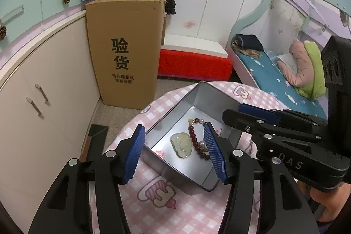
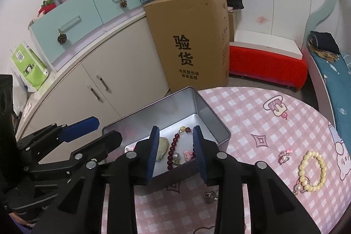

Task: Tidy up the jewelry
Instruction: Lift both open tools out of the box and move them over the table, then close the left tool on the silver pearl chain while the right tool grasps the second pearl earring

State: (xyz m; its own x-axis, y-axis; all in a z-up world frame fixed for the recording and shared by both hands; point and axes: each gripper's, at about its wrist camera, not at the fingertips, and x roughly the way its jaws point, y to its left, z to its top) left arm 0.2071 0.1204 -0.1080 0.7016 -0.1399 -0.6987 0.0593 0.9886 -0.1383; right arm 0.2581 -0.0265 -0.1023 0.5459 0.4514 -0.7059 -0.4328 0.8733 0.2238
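Sorting jewelry into the metal tin (image 2: 210, 117): partway done. Inside on the tin floor lie a dark red bead bracelet (image 2: 173, 144) with a few pearl and amber beads, a pale jade-like carved pendant (image 1: 181, 144) just beside it, and a small pink charm (image 2: 188, 155) at the tin's near edge. A second pink bit shows in the tin's near left corner (too small to tell what).

Left to do: a cream pearl bracelet (image 2: 312, 170) sits near the table's right edge, a small pink charm piece (image 2: 284, 155) lies between it and the tin, and a small silver-looking item (image 2: 211, 194) rests on the cloth just in front of the tin. So roughly half in, judging by count.

Left gripper (image 1: 175, 151) hovers over the tin with its fingers apart, nothing between them pressed. Right gripper (image 2: 176, 151) also hangs above the tin, fingers apart with a narrower gap, gripping nothing; bracelet lies below, not held.

Materials: tin is rectangular, brushed silver, smooth, rounded corners, thin walls. Beads round and glossy; pendant waxy, lumpy, translucent. Finger pads (image 1: 135, 155) blue, ribbed rubber on black plastic arms. Round table (image 2: 252, 115) wears a pink checked cloth with cartoon prints, looks slick like vinyl.
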